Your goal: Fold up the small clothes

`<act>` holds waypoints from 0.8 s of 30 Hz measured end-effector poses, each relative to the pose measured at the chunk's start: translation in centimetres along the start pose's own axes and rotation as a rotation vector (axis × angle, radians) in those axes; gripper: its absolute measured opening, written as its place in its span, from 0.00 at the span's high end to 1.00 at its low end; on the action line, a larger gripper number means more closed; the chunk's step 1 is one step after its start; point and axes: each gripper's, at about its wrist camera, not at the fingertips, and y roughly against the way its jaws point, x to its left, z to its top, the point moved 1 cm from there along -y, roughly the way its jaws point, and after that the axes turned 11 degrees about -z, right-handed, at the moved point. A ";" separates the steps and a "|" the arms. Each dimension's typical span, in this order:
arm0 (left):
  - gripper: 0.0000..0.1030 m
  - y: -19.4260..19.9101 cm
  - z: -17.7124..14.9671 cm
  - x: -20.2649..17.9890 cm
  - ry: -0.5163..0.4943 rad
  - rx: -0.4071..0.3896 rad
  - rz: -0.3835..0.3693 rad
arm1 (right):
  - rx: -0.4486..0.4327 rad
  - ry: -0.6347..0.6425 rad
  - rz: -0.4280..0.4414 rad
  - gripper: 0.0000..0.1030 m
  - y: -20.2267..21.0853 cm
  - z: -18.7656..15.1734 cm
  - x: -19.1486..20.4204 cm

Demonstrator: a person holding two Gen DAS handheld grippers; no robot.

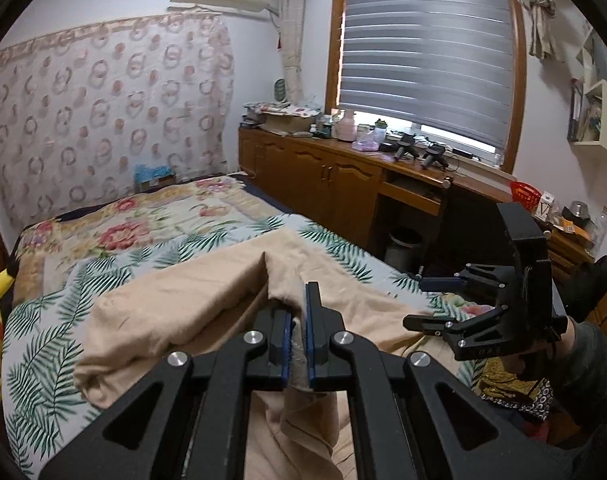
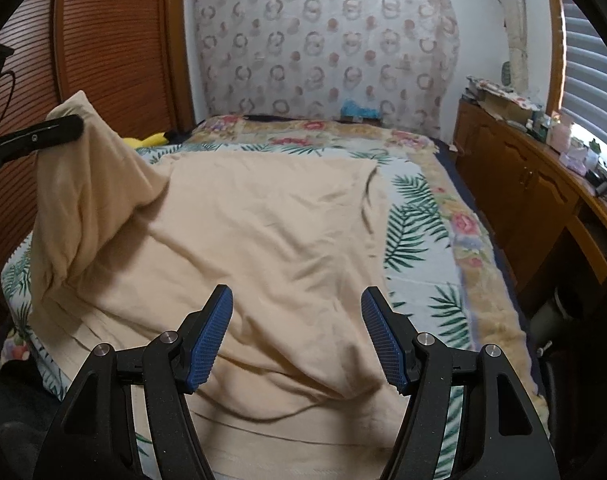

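Cloth point(image 2: 263, 232) of a soft beige colour covers most of the bed point(image 2: 423, 216), and it is the garment for folding. On the far left of the right wrist view, a corner of this cloth is lifted high above the bed, hanging in a loose cone with deep folds, and the left gripper point(image 1: 301, 304) holds it there. In the left wrist view its jaws are closed on a thin bunch of the fabric, which passes between the blue ribbed pads point(image 1: 312, 320) and falls down under them. From this corner the cloth slopes down to the flat part, which lies wrinkled on the bed cover with its printed green palm leaves and pink flowers. The cover has a thick, fluffy yellow border.

More to the right, the right gripper point(image 2: 297, 300) hovers over the near middle of the cloth. Its jaws stand wide apart with nothing between them, and the blue pads point(image 2: 207, 344) show a fine grid texture. They do not touch the fabric. In the left wrist view a hand point(image 1: 543, 356) in a dark sleeve carries this black gripper, near the right edge of the bed.

Beyond the right edge of the bed stands a long brown wooden cabinet point(image 2: 515, 184) with panel doors.
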 end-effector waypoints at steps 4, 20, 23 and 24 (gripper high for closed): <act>0.98 -0.9 0.4 -1.2 -0.026 0.003 0.013 | -0.018 -0.016 -0.005 0.34 0.8 0.1 -0.8; 0.49 -0.6 -1.7 0.0 0.034 0.064 0.013 | 0.003 -0.027 0.010 0.34 0.1 -0.4 -1.3; 0.49 0.9 -2.5 1.5 0.061 0.050 0.058 | 0.001 -0.021 0.027 0.34 0.0 0.1 -0.6; 0.49 1.3 -2.9 2.0 0.067 0.048 0.070 | 0.002 -0.020 0.038 0.34 -0.2 0.3 -0.3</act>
